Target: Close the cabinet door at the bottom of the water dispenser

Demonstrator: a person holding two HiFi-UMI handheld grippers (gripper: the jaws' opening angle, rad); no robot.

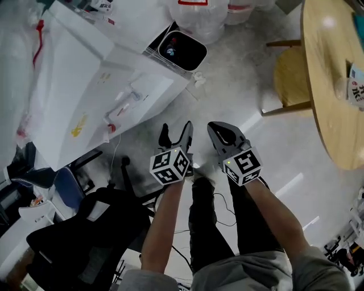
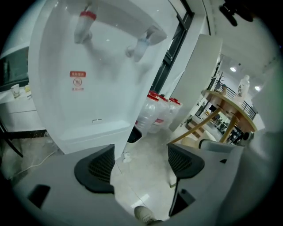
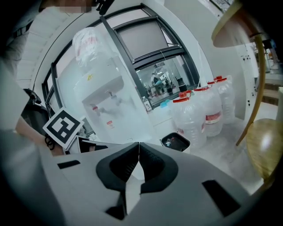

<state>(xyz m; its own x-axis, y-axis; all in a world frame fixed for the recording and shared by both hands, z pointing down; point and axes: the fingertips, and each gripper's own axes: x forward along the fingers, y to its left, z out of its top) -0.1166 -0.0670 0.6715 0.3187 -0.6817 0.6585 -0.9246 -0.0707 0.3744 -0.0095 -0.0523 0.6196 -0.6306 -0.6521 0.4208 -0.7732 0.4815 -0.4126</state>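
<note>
Water dispenser (image 1: pixel 108 85): white body, ahead of both tongs and to their left in the head view. Its lower front cannot be made out well enough to tell the cabinet door's position.

Left gripper (image 1: pixel 176 134): released. In the left gripper view (image 2: pixel 146 161) the two dark pads stand well apart with only floor (image 2: pixel 146 176) between them; a shoe (image 2: pixel 145 215) shows at the bottom edge. Aimed at the dispenser (image 2: pixel 88 88), not touching it. Red tap (image 2: pixel 84 25) and blue tap (image 2: pixel 140 45) overhead.

Right gripper (image 1: pixel 219 135): clenched on nothing. In the right gripper view (image 3: pixel 138 159) the pads meet at their tips. Held just beside the left gripper, whose marker cube (image 3: pixel 64 128) shows at the left. Dispenser (image 3: pixel 110 106) well ahead.

Around:
- Black-lined bin (image 1: pixel 182 50) just beside the dispenser's far side, also seen low in both gripper views (image 2: pixel 135 136) (image 3: pixel 175 142).
- Large water bottles (image 1: pixel 199 17) with red caps beyond the bin (image 3: pixel 199 114).
- Round wooden table (image 1: pixel 330 85) to the right, a wooden stool (image 1: pixel 293 68) partly under it.
- Black office chair (image 1: pixel 79 238) at the person's left.
</note>
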